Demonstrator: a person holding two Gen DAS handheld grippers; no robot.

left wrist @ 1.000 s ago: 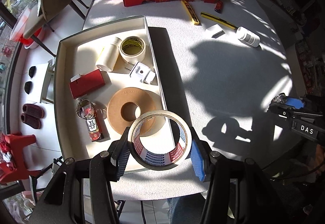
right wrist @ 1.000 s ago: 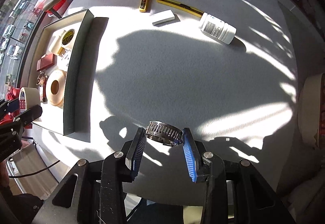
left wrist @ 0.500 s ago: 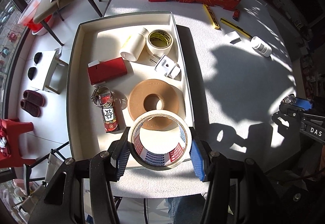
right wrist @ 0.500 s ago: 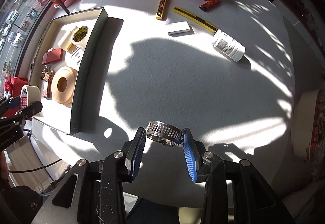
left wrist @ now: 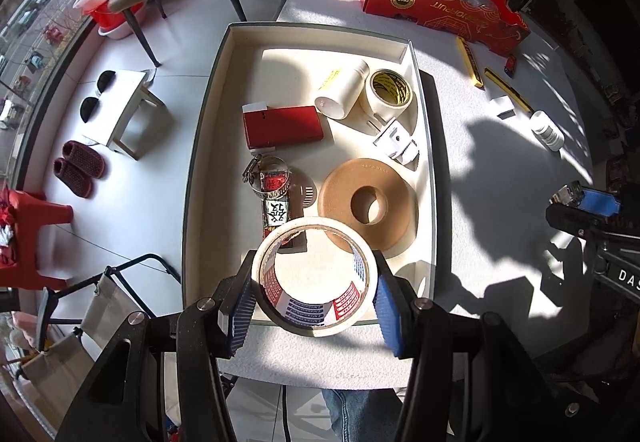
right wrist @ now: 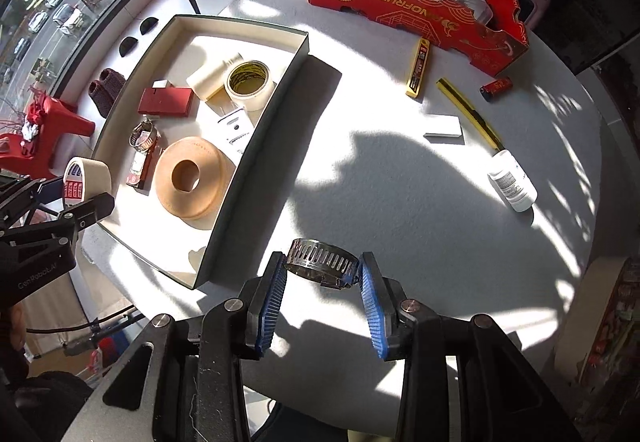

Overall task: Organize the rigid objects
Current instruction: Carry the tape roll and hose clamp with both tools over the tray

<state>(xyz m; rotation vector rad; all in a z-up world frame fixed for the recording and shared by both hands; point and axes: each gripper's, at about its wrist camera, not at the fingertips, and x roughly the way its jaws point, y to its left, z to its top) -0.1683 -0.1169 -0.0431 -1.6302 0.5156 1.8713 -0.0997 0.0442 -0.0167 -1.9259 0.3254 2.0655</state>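
Observation:
My left gripper (left wrist: 314, 294) is shut on a white tape roll (left wrist: 320, 326) with red and blue print, held above the near end of the shallow white tray (left wrist: 202, 145). The roll also shows in the right wrist view (right wrist: 90, 175). My right gripper (right wrist: 322, 280) is shut on a metal hose clamp (right wrist: 320, 260), held above the table just right of the tray's near corner (right wrist: 208, 266). The tray holds a brown tape disc (left wrist: 368, 207), a yellow-cored tape roll (left wrist: 386, 91), a white bottle (left wrist: 342, 91), a red box (left wrist: 282, 125), a plug and a second clamp.
On the white table to the right lie a yellow cutter (right wrist: 468, 113), a yellow blade case (right wrist: 418, 67), a white block (right wrist: 442, 127), a white pill bottle (right wrist: 512, 185) and a small red battery (right wrist: 496, 87). A red cardboard box (right wrist: 416, 15) stands at the back.
Both grippers have moved left toward the tray with their loads. The tape roll now hangs over the tray's near end; the clamp is closer to the tray's near corner.

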